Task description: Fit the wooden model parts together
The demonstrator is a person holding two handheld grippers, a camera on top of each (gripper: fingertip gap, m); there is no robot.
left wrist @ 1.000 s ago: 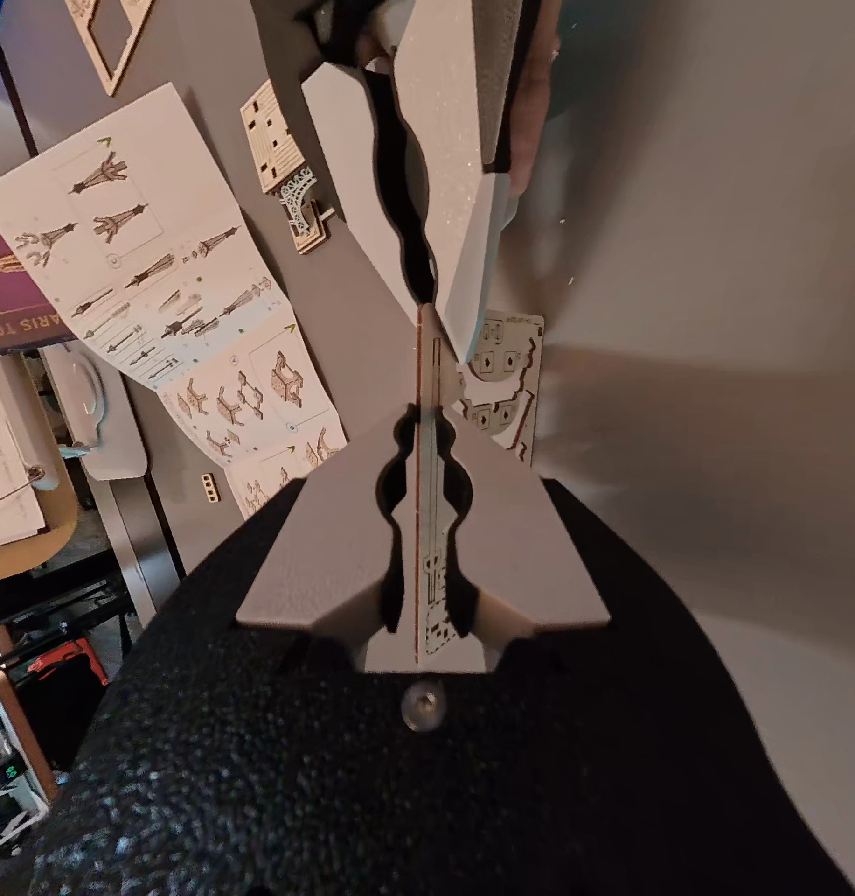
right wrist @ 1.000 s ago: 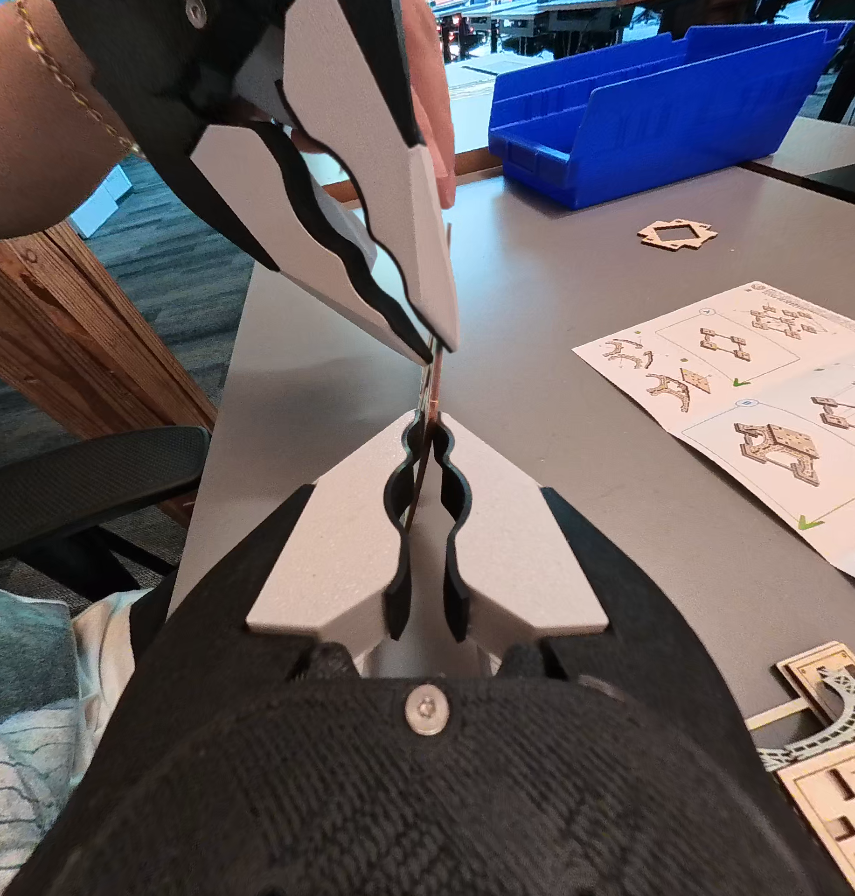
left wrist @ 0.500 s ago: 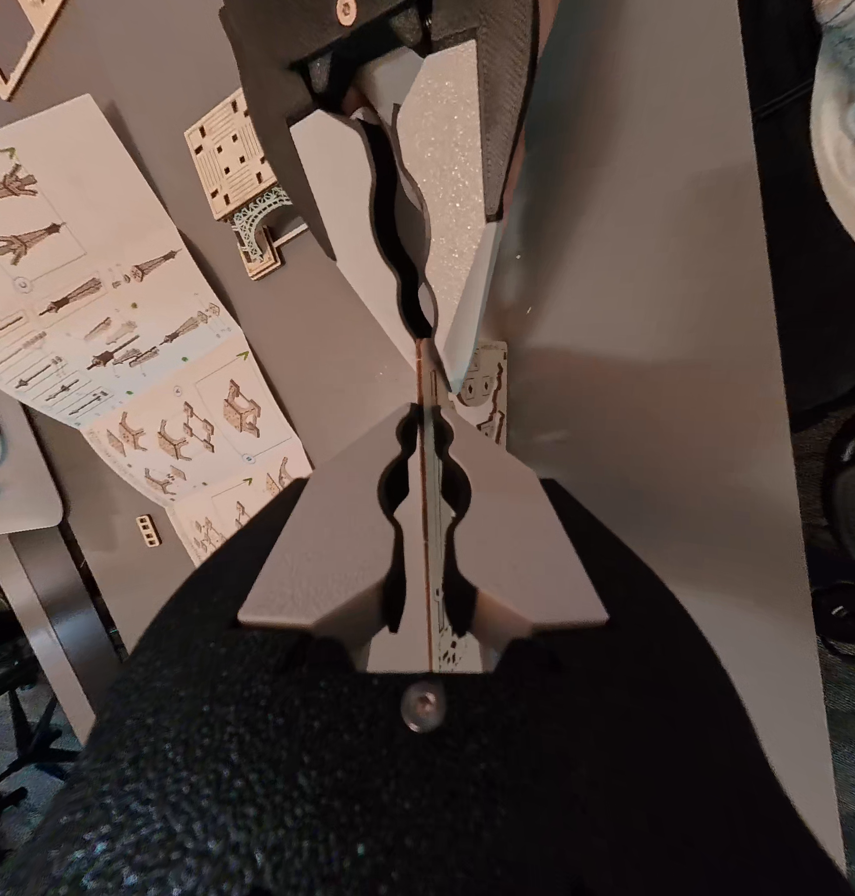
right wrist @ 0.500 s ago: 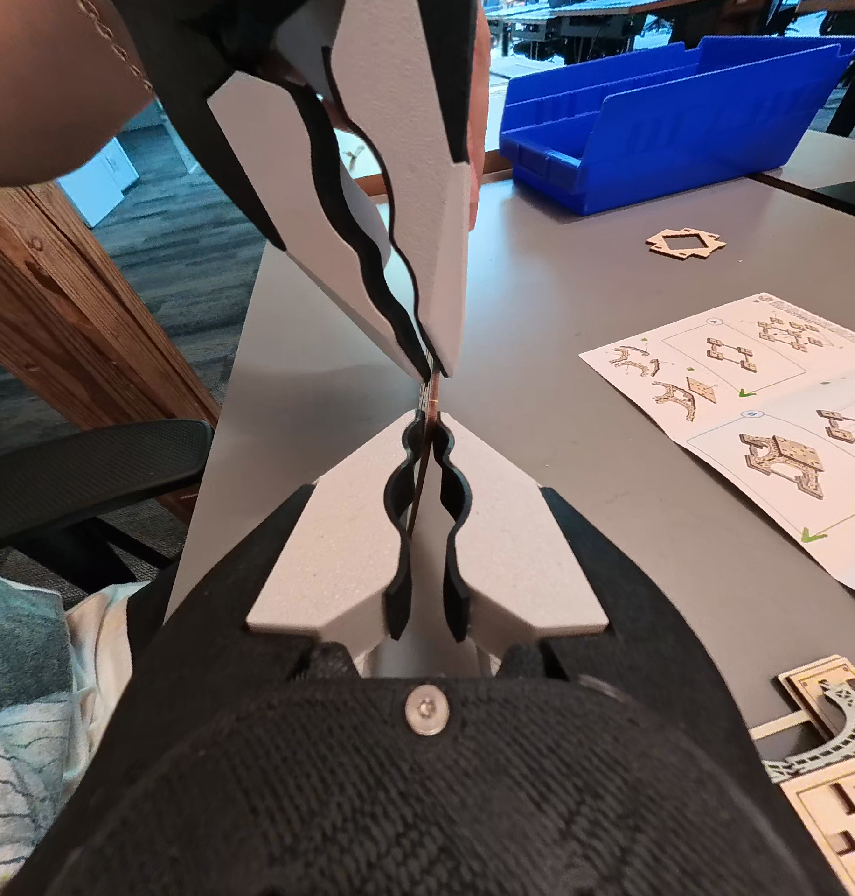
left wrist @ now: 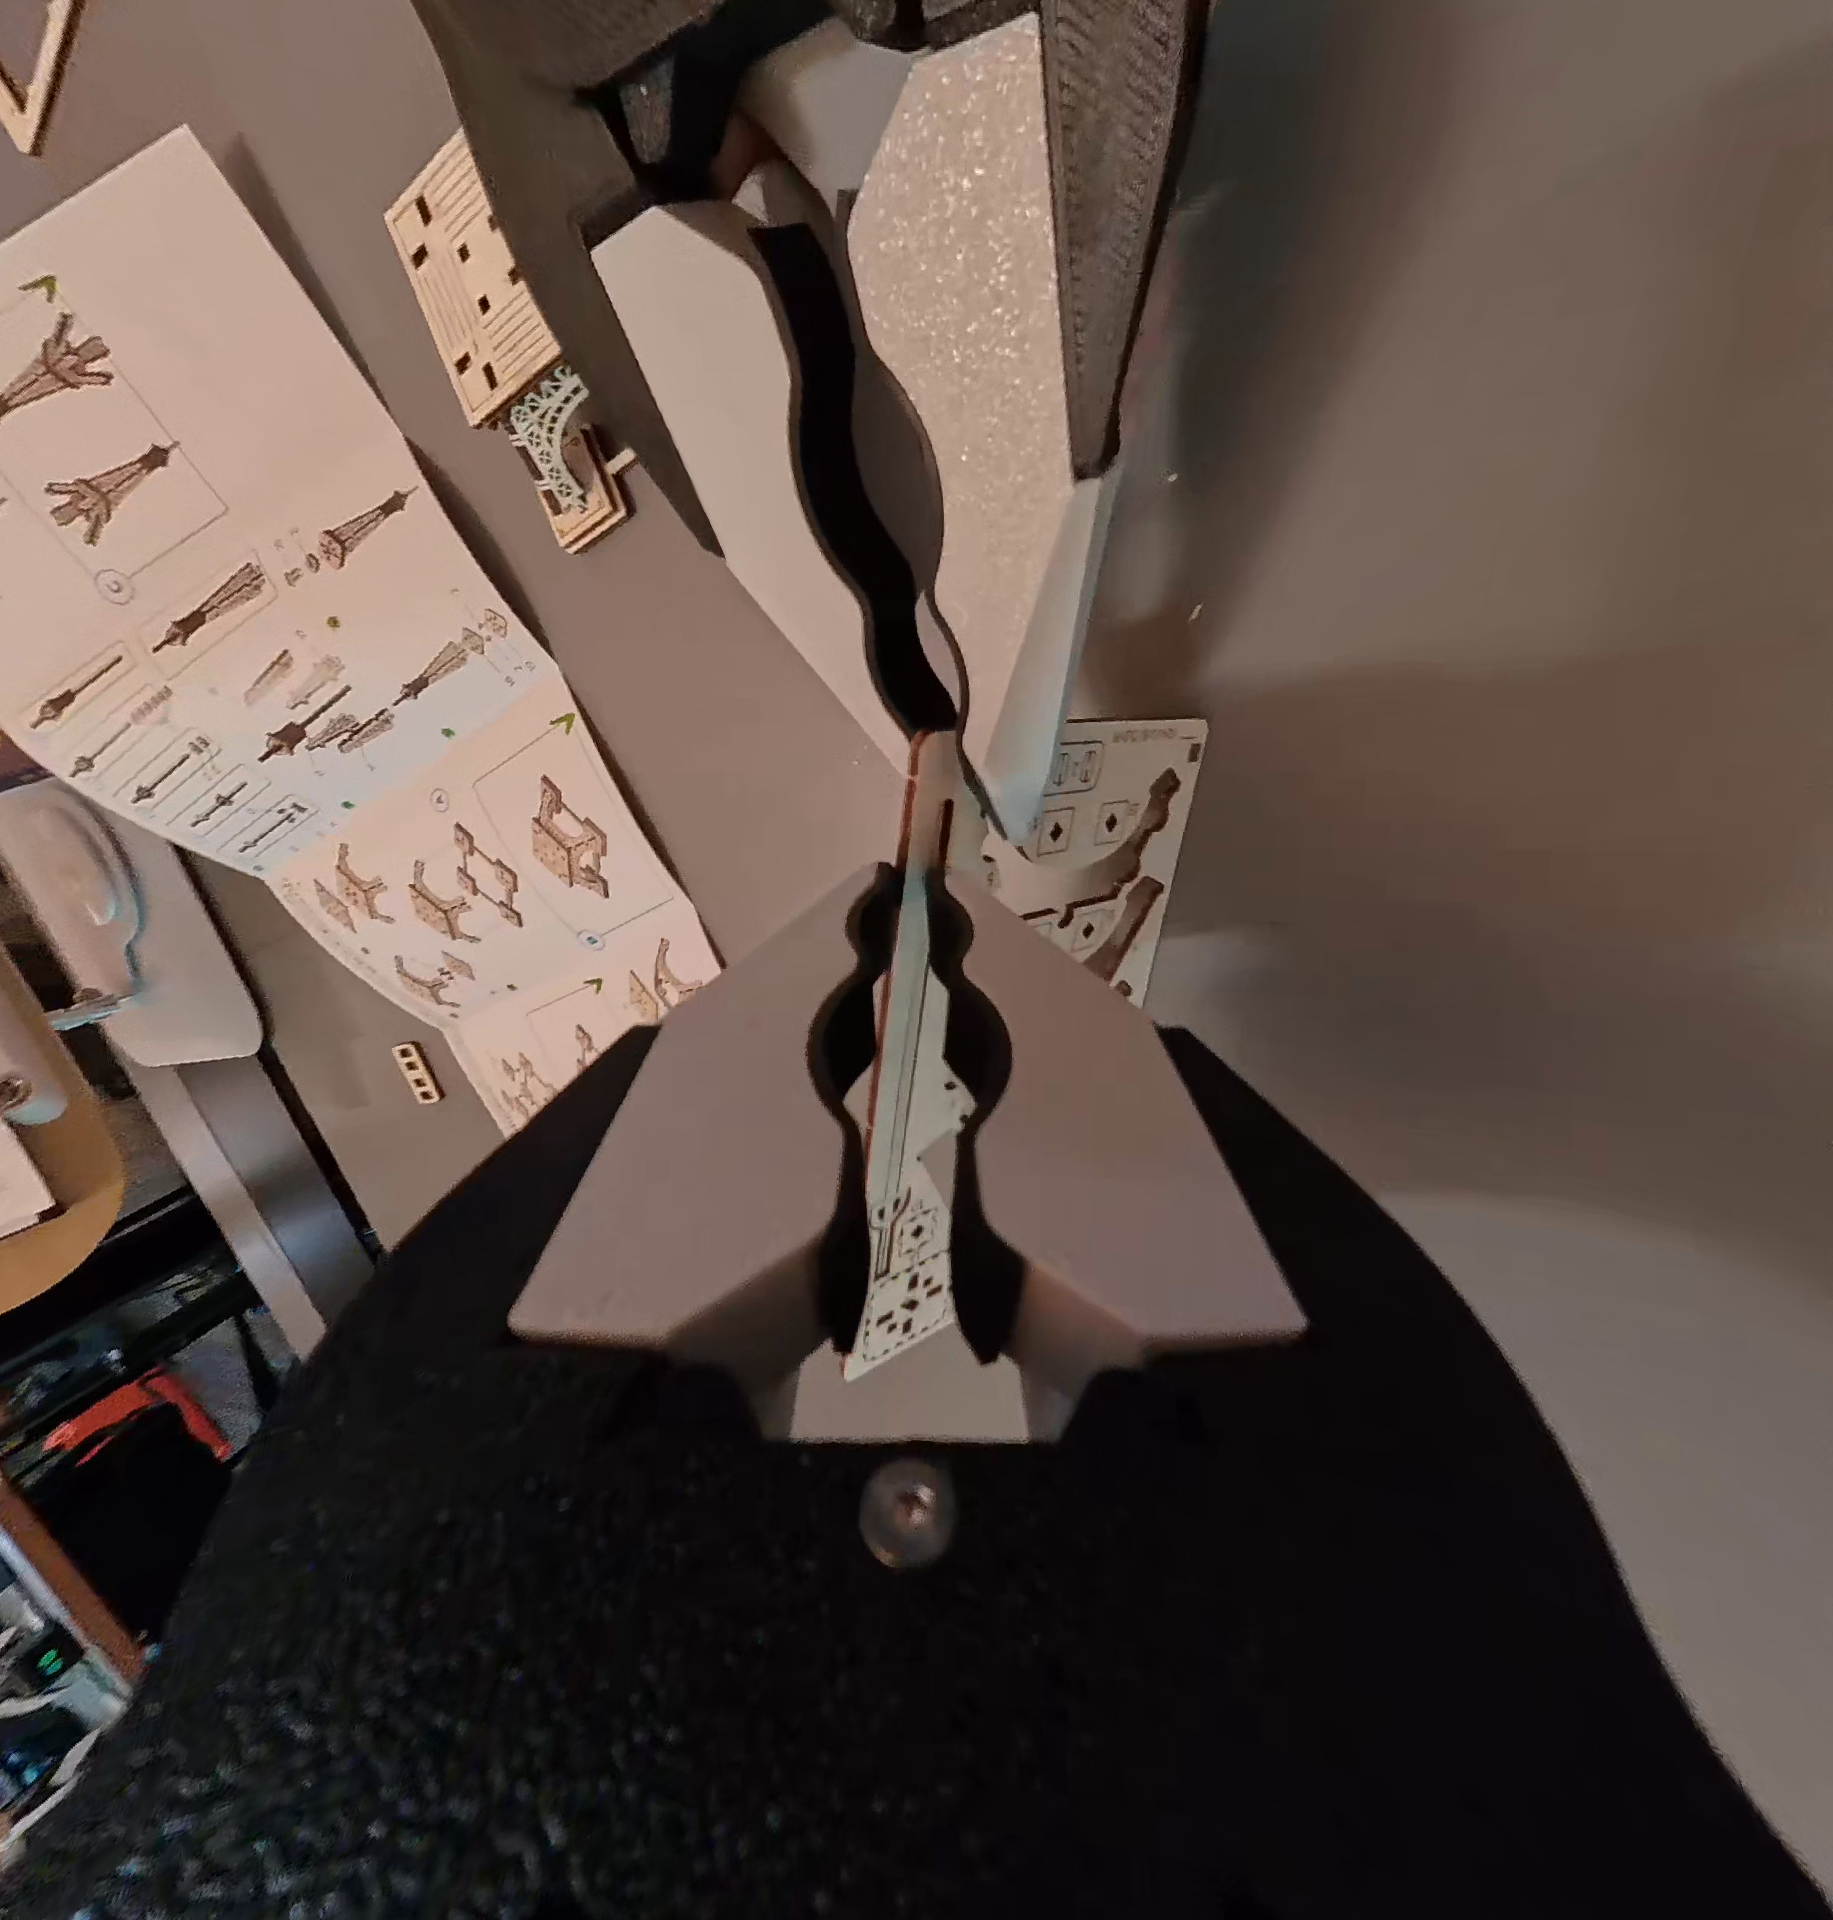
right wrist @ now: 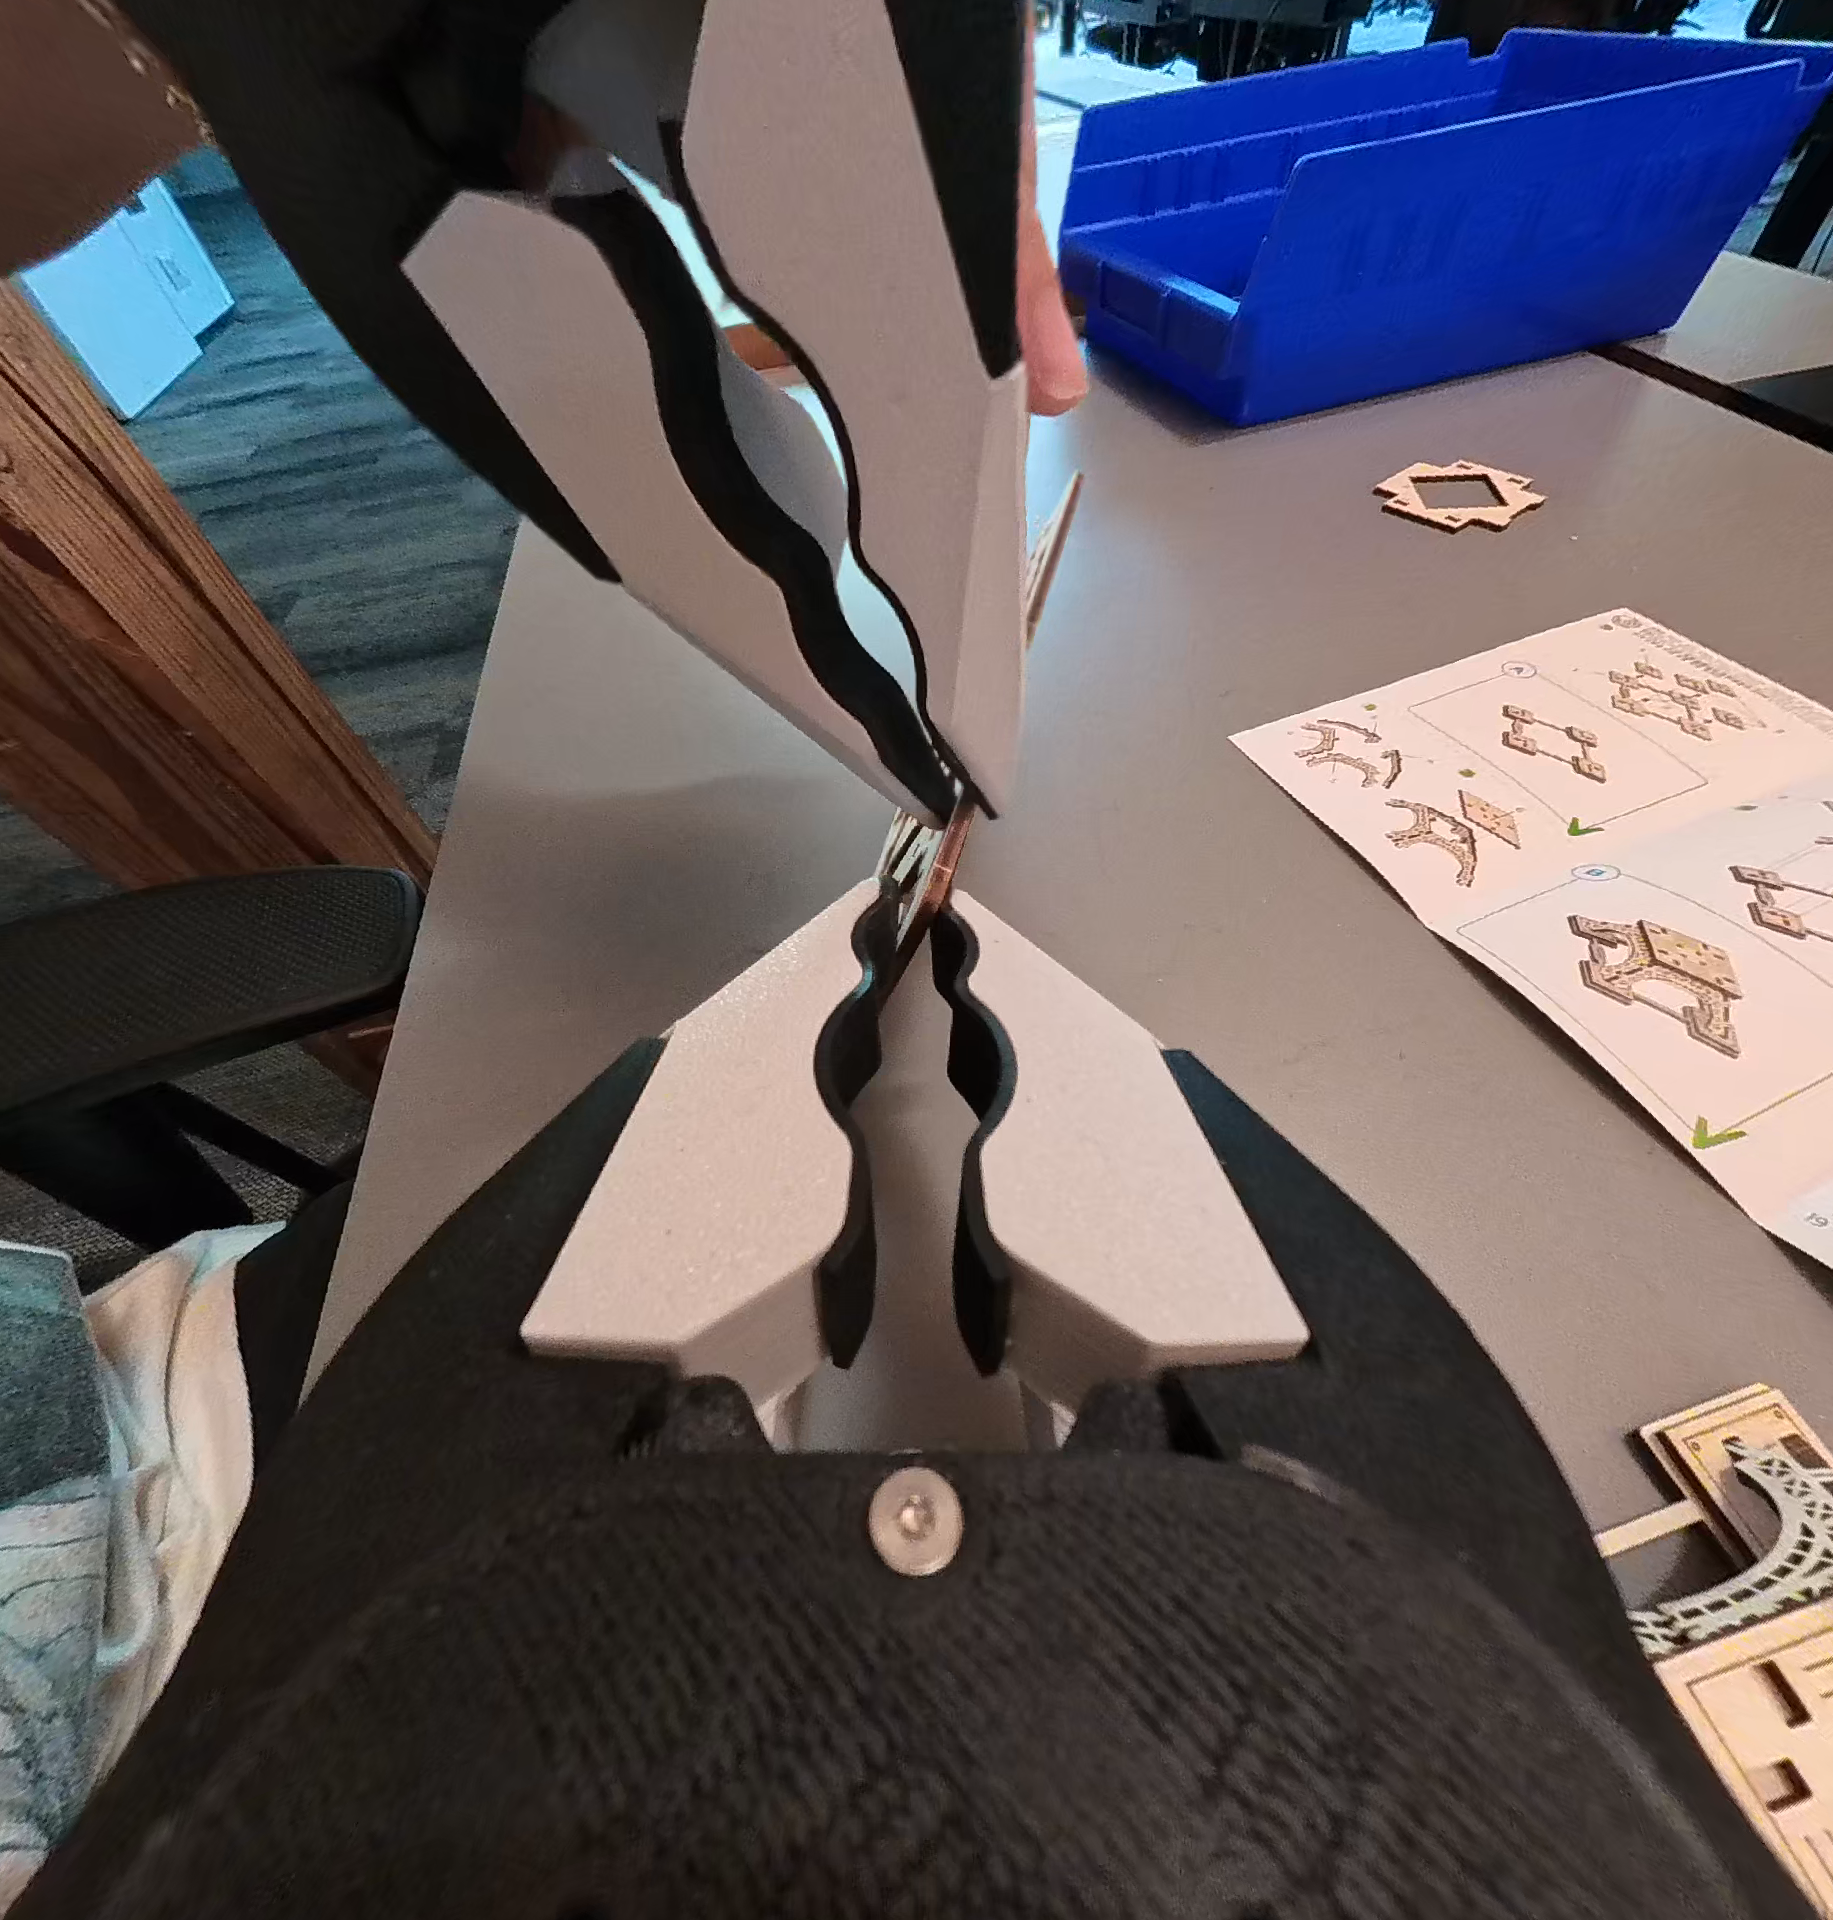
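The left tool (left wrist: 907, 883), grey-fingered with wavy black pads, is pinched on a thin, flat, laser-cut wooden strip (left wrist: 904, 1091) seen edge-on, held above the grey table (left wrist: 1514, 520). The right tool (left wrist: 953, 758) comes in from above and meets the strip's far end. A folded paper instruction sheet (left wrist: 268, 644) lies to the left – a pale wooden parts sheet (left wrist: 1109, 831) just beyond the tips.

In the right wrist view, the right tool (right wrist: 917, 914) grips the wooden strip (right wrist: 927, 868) at its tips, the left tool (right wrist: 953, 800) clamping the same piece from above – a blue plastic bin (right wrist: 1411, 208) sits beyond.
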